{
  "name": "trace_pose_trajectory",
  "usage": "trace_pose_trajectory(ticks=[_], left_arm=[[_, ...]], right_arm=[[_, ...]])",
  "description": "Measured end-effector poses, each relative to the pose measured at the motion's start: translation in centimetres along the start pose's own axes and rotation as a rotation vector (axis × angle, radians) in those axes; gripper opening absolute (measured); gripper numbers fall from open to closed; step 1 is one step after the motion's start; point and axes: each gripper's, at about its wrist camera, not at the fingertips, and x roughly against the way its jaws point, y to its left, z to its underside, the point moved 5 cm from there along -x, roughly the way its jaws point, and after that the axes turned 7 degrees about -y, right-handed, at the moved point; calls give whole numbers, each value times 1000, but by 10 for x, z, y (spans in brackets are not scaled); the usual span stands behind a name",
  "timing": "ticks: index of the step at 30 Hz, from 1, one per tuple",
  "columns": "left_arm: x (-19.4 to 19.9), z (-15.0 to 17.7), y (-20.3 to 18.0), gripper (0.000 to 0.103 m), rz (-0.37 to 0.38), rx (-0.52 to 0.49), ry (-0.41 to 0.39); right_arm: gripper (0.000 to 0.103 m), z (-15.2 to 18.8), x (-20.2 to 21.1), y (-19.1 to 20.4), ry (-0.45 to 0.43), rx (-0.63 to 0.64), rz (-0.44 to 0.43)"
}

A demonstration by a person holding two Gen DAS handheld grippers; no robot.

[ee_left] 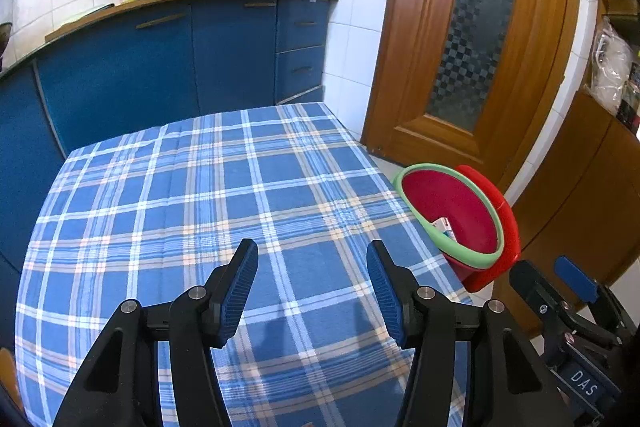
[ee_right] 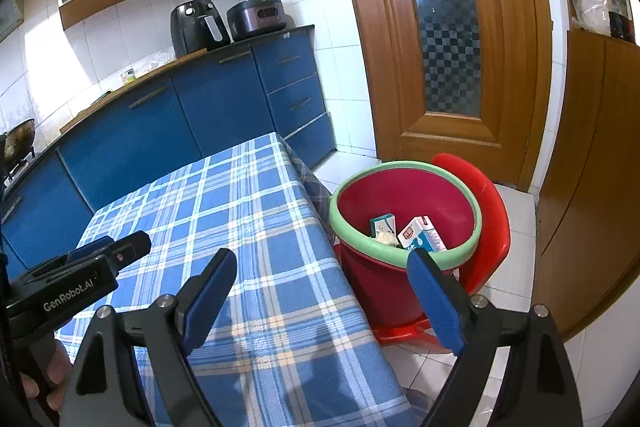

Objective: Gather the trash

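While your left gripper [ee_left: 312, 267] hangs over checked cloth [ee_left: 168, 195], jaws spread, nothing between, right gripper [ee_right: 320, 279] gapes wide, empty, at table edge. Cartons [ee_right: 420, 233] lie in red bin [ee_right: 368, 279] beside table.

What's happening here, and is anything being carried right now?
A person is clearing trash with a handheld gripper in each hand. The left gripper hangs over the checked tablecloth with nothing between its fingers, and the right gripper is open and empty near the table's edge. The part of the tabletop in view shows no trash. Beside the table, a red bucket with a green rim sits against a red chair and already holds two small cartons plus some scraps.
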Motion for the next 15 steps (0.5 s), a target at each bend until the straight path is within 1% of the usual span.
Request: trace_pose_trajectory(ticks=[15], left_arm=[[3, -1, 3, 58, -9, 5, -5]], right_arm=[[89, 0, 1, 0, 1, 1, -2]])
